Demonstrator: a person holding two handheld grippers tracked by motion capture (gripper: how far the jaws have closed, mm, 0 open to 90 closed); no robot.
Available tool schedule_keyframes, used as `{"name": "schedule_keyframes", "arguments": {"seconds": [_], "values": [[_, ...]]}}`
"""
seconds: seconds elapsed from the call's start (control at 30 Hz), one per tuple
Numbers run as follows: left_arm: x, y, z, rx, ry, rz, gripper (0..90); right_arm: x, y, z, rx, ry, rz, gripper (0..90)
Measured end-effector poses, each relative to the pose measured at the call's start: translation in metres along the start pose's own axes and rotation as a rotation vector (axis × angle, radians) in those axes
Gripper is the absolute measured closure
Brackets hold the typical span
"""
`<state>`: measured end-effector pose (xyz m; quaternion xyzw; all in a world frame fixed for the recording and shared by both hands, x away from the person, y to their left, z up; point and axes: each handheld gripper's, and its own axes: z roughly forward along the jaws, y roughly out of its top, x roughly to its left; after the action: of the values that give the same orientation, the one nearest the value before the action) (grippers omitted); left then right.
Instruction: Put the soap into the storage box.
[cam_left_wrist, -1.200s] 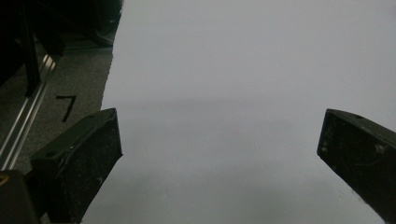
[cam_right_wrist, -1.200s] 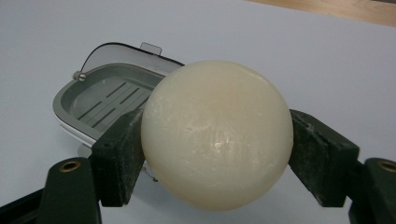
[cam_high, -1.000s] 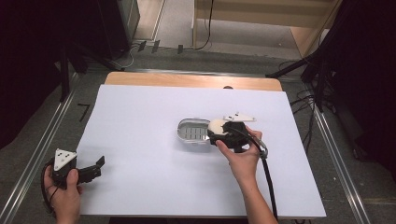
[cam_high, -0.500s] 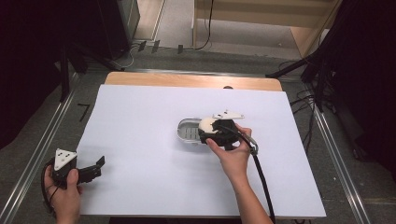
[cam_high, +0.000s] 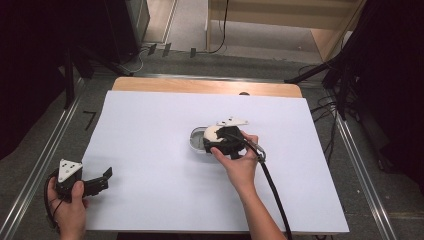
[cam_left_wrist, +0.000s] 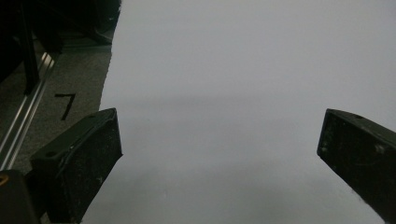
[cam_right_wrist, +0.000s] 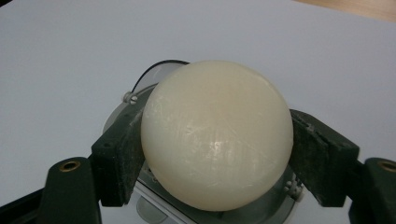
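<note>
A smooth cream-white ball (cam_right_wrist: 217, 135) is clamped between the two black jaws of my right gripper (cam_right_wrist: 217, 149), which is shut on it. Right under the ball lies a silver metal dish (cam_right_wrist: 140, 93) with small screws on its rim. From above, the ball (cam_high: 212, 132) and right gripper (cam_high: 214, 139) hover over the right part of the dish (cam_high: 196, 142) near the table's middle. At the table's front left corner, a hand holds my left gripper (cam_high: 100, 180) open; its jaws stand wide apart with nothing but white table between them (cam_left_wrist: 219, 149).
A white sheet (cam_high: 150, 130) covers the table, with a wooden strip (cam_high: 200, 86) along the far edge. Metal rails (cam_high: 45, 155) run along both sides on the grey floor. A black "7" mark (cam_left_wrist: 65, 103) sits left of the table.
My right gripper has carried the ball a little to the left, over the metal dish. The left gripper has stayed where it was.
</note>
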<state>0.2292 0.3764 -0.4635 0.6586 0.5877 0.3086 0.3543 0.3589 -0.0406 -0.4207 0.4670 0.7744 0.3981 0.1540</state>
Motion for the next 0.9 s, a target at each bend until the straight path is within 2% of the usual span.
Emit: {"name": "schedule_keyframes", "arguments": {"seconds": [0.53, 0.9], "values": [[0.0, 0.0, 0.0, 0.004, 0.0, 0.001, 0.3, 0.002, -0.004, 0.015, 0.044, -0.007, 0.002, 25.7], [0.0, 0.0, 0.0, 0.007, 0.0, 0.003, 0.3, 0.0, -0.004, 0.019, 0.056, -0.001, 0.019, 25.5]]}}
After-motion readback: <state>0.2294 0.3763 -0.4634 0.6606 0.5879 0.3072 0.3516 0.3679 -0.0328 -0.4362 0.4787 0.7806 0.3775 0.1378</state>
